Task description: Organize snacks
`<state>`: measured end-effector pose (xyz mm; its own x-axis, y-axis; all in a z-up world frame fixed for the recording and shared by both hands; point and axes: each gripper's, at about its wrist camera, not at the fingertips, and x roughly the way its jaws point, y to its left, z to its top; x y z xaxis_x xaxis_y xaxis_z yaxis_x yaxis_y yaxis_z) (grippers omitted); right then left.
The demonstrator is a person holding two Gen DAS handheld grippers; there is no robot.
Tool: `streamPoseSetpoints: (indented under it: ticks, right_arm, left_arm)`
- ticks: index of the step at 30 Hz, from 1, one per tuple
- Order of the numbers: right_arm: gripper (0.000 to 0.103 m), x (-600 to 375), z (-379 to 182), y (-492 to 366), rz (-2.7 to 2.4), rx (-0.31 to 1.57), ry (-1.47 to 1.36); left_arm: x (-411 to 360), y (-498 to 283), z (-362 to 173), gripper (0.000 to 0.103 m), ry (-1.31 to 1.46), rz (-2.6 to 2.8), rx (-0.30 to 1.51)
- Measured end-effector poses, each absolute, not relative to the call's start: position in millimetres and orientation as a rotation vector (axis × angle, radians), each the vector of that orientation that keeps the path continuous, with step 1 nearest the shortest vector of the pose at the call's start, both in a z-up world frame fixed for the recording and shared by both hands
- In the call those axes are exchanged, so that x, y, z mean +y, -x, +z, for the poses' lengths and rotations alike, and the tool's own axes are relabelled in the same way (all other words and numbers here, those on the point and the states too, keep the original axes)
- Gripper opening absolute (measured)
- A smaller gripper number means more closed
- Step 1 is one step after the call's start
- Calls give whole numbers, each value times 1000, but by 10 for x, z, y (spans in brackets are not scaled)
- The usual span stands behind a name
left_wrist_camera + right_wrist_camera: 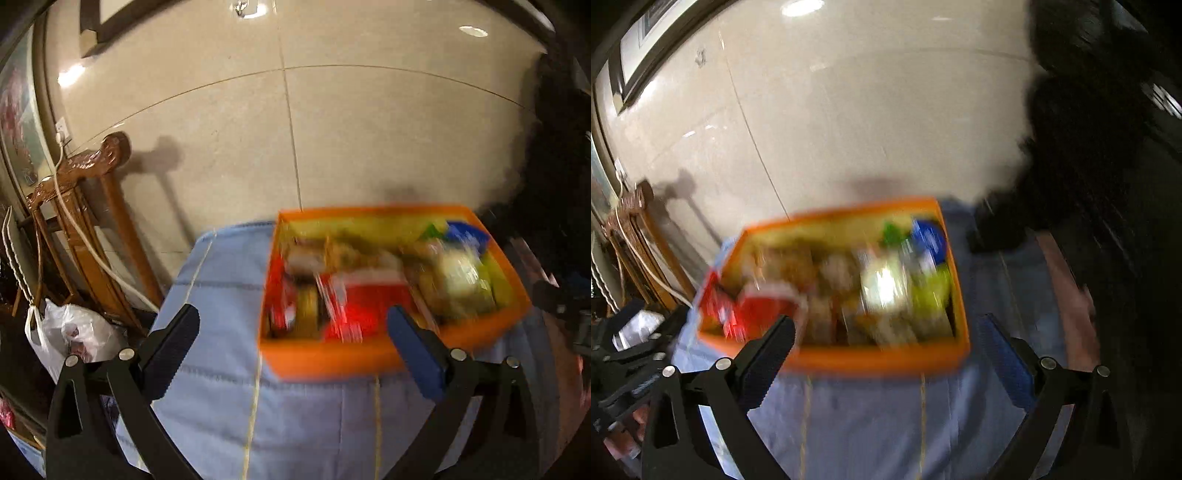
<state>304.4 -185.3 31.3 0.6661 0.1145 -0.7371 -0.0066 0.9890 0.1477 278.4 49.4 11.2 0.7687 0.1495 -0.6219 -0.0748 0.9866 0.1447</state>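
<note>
Orange box (328, 360) — packed with blurred snacks (369, 295).

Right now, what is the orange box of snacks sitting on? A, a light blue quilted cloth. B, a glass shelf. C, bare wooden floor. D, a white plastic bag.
A: the orange box rests on a light blue quilted cloth that spreads out around and in front of it.
</note>
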Motion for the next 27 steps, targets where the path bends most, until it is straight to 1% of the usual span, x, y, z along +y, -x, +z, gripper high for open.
streamPoseSetpoints:
  ticks: [2, 4, 8, 10, 13, 16, 21, 25, 27]
  right_arm:
    - [100, -1864, 82, -2707, 38, 862, -135]
    - [100, -1868, -186, -2357, 7, 873, -140]
    - [100, -1784, -623, -1823, -3, 921, -79]
    - [100, -1756, -775, -1623, 8, 938, -47]
    - [100, -1774, -965, -1398, 6, 980, -53]
    - [100, -1827, -1074, -1300, -7, 1003, -103]
    - [100, -1832, -856, -1271, -8, 971, -115]
    - [100, -1829, -417, -1289, 16, 963, -160]
    - [100, -1797, -52, -1334, 32, 916, -145]
  left_arm:
    - [461, -2410, -53, 99, -87, 115, 671]
    - [469, -1954, -321, 99, -5, 99, 635]
    - [538, -1551, -805, 99, 112, 92, 766]
    - [560, -1365, -979, 99, 87, 109, 796]
    - [533, -1182, -1110, 99, -15, 141, 792]
    - [559, -1125, -1174, 99, -11, 141, 827]
    - [570, -1051, -1061, 99, 13, 136, 816]
    - [486, -1091, -697, 99, 7, 85, 801]
    - [456, -1141, -443, 99, 53, 57, 802]
